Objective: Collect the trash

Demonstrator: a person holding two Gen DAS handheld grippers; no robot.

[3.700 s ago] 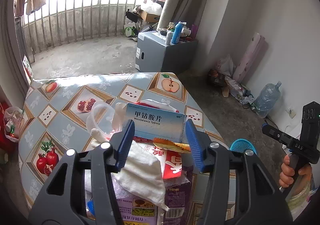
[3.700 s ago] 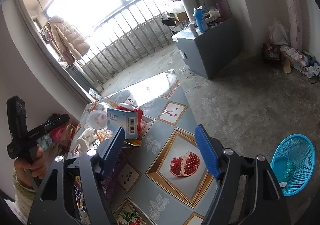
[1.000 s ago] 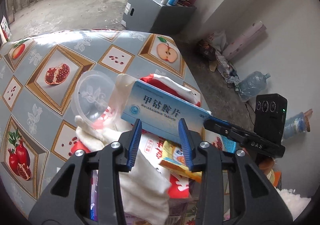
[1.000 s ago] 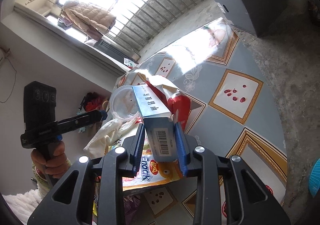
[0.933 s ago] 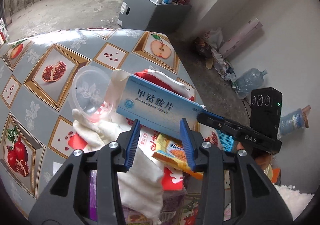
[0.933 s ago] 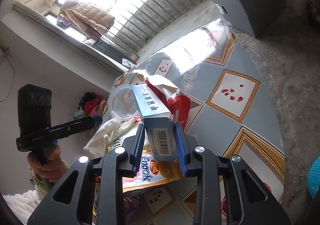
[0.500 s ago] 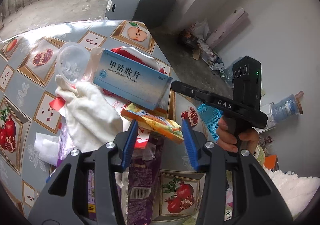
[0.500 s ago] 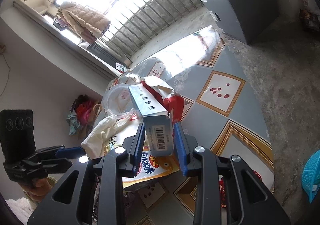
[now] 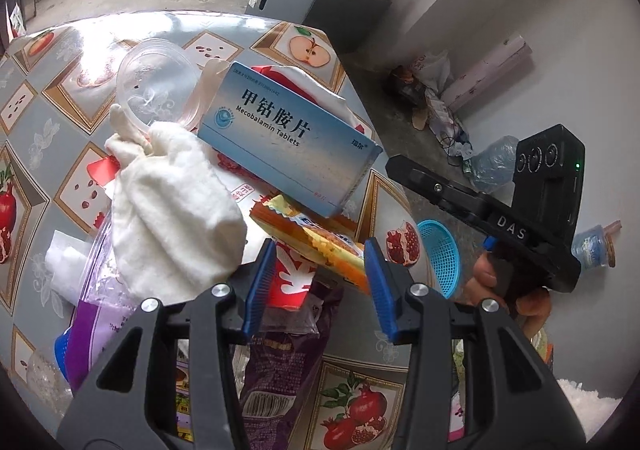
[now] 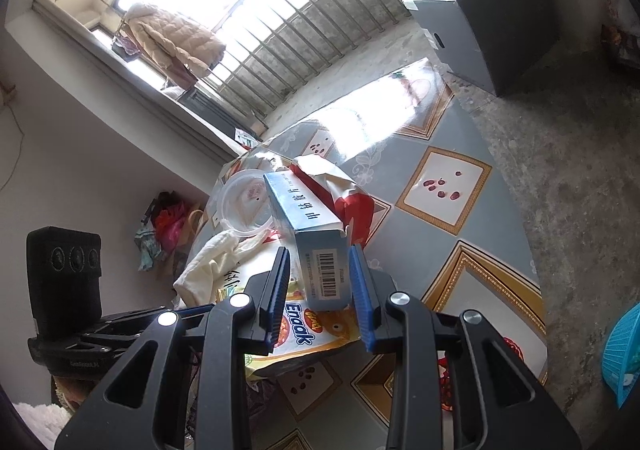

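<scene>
A blue medicine box printed "Mecobalamin Tablets" is lifted above a trash pile on the table. My right gripper is shut on the box's barcode end. My left gripper is open and empty, low over the pile. Under it lie an orange snack wrapper, a red-and-white packet and a purple bag. A white cloth and a clear plastic cup lie left of the box. The wrapper also shows in the right wrist view.
The table has a fruit-pattern cloth whose edge runs on the right. A blue mesh basket sits on the floor to the right, also in the right wrist view. A grey cabinet stands beyond the table.
Both grippers closed in on the pile. My right gripper shut on the medicine box and lifted it. My left gripper drew back and stayed open.
</scene>
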